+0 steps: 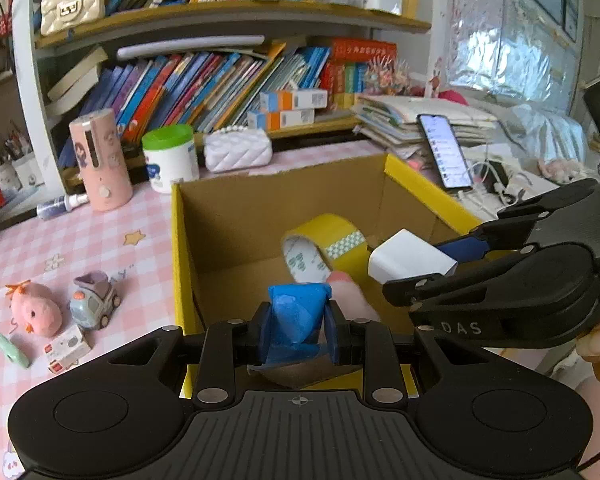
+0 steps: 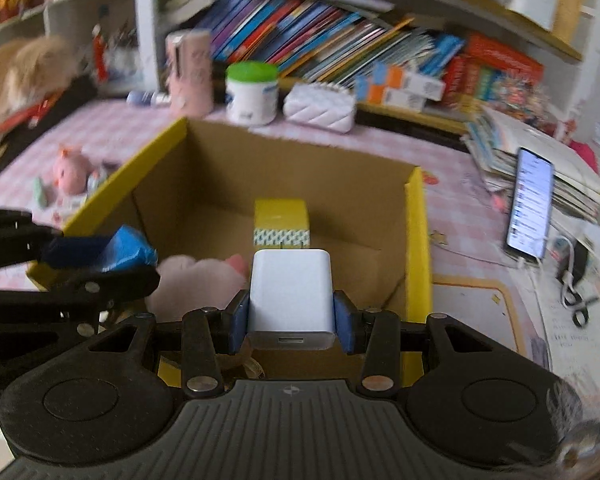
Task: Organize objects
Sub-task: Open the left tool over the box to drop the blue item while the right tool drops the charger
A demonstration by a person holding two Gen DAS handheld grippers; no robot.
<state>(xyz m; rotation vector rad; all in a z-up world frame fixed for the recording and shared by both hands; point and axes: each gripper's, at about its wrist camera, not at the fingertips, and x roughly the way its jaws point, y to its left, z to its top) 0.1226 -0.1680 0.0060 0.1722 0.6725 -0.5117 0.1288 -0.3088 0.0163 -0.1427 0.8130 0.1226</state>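
While the pink checked tablecloth spreads wide under everything, the bookshelf at the back stands packed with leaning books. Front and centre sits the cardboard box, yellow along its rim, open at the top. Both grippers are over it. The left gripper comes in from the near edge, its jaws closed on a crumpled blue bundle that bulges out between the pads. The right gripper is clamped on a white charger, prongs pointing away toward the far wall of the box; in the left wrist view that same charger hangs above the box's right side.

Down inside the box, a roll of yellow tape stands on edge near the middle of the floor, and a soft pink toy lies just under the left gripper's tips.

Out on the cloth left of the box: a pink plush chick, a little toy car beside it, and a small toy bus nearer the camera. Behind the box stand a pink cylinder, a green-lidded tub and a white quilted purse. Off to the right, a lit phone leans against a stack of papers.
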